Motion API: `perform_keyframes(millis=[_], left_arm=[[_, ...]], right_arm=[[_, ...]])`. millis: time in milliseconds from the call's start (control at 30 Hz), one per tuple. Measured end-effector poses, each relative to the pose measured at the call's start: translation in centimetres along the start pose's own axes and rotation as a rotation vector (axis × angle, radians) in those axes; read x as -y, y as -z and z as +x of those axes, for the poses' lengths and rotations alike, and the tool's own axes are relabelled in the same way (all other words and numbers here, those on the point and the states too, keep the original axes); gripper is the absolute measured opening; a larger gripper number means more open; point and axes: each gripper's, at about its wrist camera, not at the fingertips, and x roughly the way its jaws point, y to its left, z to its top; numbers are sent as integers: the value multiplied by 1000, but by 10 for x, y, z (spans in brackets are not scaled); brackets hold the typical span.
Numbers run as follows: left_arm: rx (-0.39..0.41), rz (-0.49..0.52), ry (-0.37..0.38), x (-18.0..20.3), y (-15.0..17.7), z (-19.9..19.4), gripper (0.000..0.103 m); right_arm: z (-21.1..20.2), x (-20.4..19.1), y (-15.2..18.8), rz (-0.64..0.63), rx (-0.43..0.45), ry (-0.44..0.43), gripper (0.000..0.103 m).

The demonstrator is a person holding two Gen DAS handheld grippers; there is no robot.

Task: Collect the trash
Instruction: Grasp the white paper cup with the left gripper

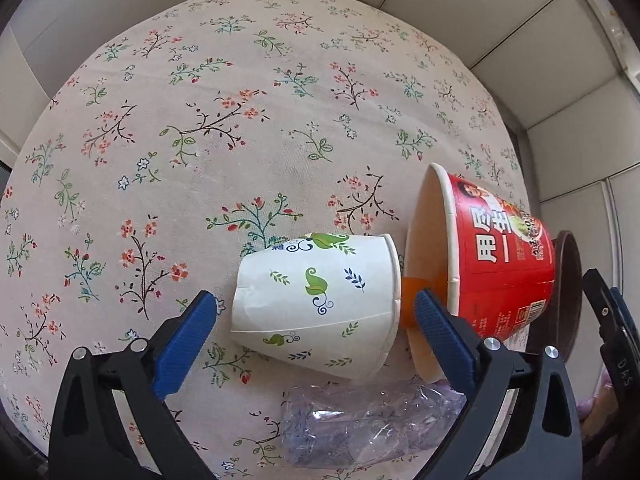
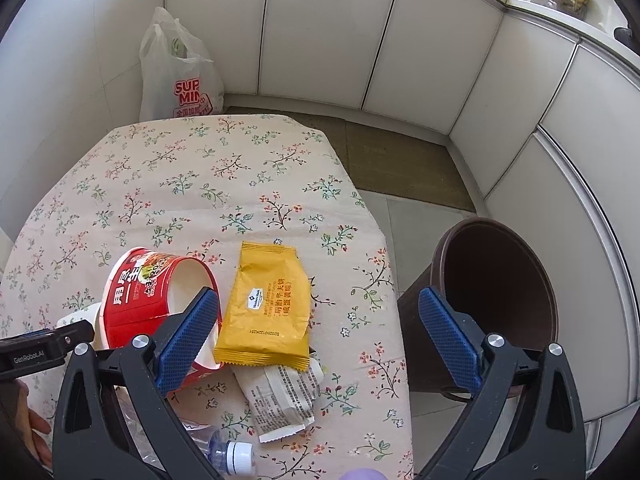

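Here we look down on a table draped in a cream cloth printed with small floral sprigs (image 1: 248, 92), which fills most of the left wrist view. Around it stand white panelled cabinet fronts (image 2: 320, 32), with pale floor tiles and a dull green mat (image 2: 400, 160) at their foot. A white plastic shopping bag with red lettering (image 2: 176, 72) leans against the wall beyond the table's far edge.

Our left gripper (image 1: 316, 312) has its 2 blue-padded jaws spread wide on either side of a white paper cup with green leaf prints (image 1: 316, 304), which lies on its side on the cloth; we see gaps between pads and cup, so nothing is grasped. The cup's mouth touches the rim of a red paper instant-noodle bowl (image 1: 504, 268), also tipped on its side. A crumpled clear plastic bottle (image 1: 360, 428) lies just beside the cup, nearer the camera.

Our right gripper (image 2: 318, 332) is likewise released, holding nothing. Between its jaws lie a yellow foil snack wrapper (image 2: 268, 304) and, partly under it, a white printed wrapper (image 2: 280, 400). A round dark brown bin (image 2: 496, 288) stands on the floor beside the table's edge, its mouth open.
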Motion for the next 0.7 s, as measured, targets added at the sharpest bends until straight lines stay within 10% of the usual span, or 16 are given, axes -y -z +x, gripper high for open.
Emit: perform_keyframes(millis=[700], left_arm=[[36,-33,70,-26,-5,-4,81]], right_arm=[[14,-24,3,-22,-109,-229,96]])
